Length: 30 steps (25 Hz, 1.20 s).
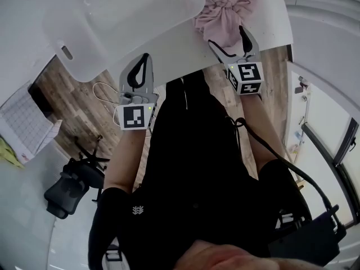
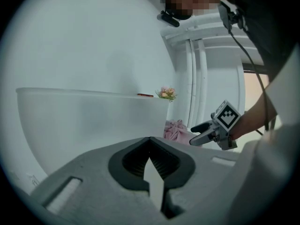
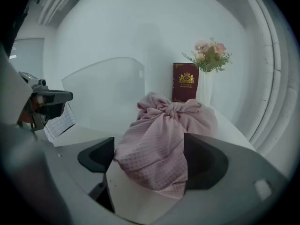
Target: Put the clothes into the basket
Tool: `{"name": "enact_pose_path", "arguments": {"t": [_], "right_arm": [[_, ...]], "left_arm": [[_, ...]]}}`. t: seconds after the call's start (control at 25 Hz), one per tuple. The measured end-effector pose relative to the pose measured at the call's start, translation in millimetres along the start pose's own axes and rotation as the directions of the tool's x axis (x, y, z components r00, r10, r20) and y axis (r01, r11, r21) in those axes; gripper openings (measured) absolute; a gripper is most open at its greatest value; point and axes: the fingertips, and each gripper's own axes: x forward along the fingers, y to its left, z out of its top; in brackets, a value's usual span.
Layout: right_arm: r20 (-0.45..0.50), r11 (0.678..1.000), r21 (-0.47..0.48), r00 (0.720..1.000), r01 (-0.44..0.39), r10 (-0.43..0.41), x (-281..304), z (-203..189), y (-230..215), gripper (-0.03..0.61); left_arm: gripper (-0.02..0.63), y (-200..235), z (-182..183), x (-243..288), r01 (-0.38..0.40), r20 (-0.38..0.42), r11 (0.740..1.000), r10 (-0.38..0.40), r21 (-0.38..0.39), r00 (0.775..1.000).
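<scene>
Here the right hand-held gripper (image 3: pixel 149 150) stood released, its jaws wide on either side of the knotted pink waffle-weave cloth bundle (image 3: pixel 164 135). The bundle lay on the white desk (image 1: pixel 179 49), apart from the translucent white plastic basket (image 1: pixel 112 27). The left hand-held gripper (image 2: pixel 150 140) was clenched on nothing. A shallow bite on the loose fold might slip, or a push could shove the bundle into the white vase of pink flowers (image 3: pixel 206 86) behind.

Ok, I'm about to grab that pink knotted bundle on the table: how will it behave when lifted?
The pink bundle is soft waffle-textured cloth, so it will probably squash and sag rather than hold shape. Its knot should keep it together as one lump. It looks light, and the rough weave is unlikely to slip.
</scene>
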Motion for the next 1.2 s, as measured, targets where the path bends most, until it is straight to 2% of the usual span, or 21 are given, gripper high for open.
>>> {"name": "enact_pose_path", "arguments": {"t": [0.04,0.12,0.36,0.56,0.6,0.72,0.76,0.8,0.88,1.04,1.2], "right_arm": [[-0.005,1.000,-0.015,1.000,0.005,-0.006,2,-2,0,0.471],[-0.022,0.999,-0.050,1.000,0.016,-0.018,7,-8,3,0.539],[-0.051,0.990,-0.125,0.996,0.067,-0.074,16,-17,2,0.541],[-0.048,0.990,-0.106,0.994,0.097,-0.103,25,-18,-8,0.531],[-0.048,0.992,-0.090,0.994,0.089,-0.094,27,-19,-8,0.508],[-0.040,0.996,-0.040,0.996,0.079,-0.081,30,-19,-11,0.371],[-0.034,0.996,-0.030,0.996,0.083,-0.084,29,-19,-11,0.321],[-0.027,0.996,-0.024,0.996,0.089,-0.089,27,-18,-12,0.239],[-0.017,0.996,-0.009,0.996,0.091,-0.091,24,-14,-15,0.133],[-0.016,0.997,0.024,0.997,0.071,-0.071,18,-6,-19,0.093],[-0.012,0.997,0.045,0.998,0.059,-0.059,13,5,-21,0.084]], "left_arm": [[-0.002,0,-1,1,0.001,-0.003,1.000,-0.001,0.001,1.000],[-0.002,-1,-2,1,0.002,-0.014,1.000,-0.002,0.003,1.000],[-0.002,5,0,-5,-0.006,-0.032,1.000,0.006,-0.001,0.999],[-0.002,7,-5,-6,-0.008,-0.042,1.000,0.008,0.012,0.999],[-0.002,8,-6,-6,-0.012,-0.045,1.000,0.012,0.010,0.999],[-0.002,9,-6,-3,-0.017,-0.040,1.000,0.018,0.013,0.999],[-0.002,10,-5,-3,-0.018,-0.037,1.000,0.018,0.012,0.999],[-0.002,10,-4,-4,-0.019,-0.034,1.000,0.019,0.010,0.999],[-0.002,13,-1,-5,-0.024,-0.030,1.000,0.024,0.004,0.999],[-0.002,17,3,-7,-0.031,-0.026,0.999,0.031,0.006,0.999],[-0.002,15,12,-6,-0.035,-0.006,0.999,0.035,0.007,0.999]]}}
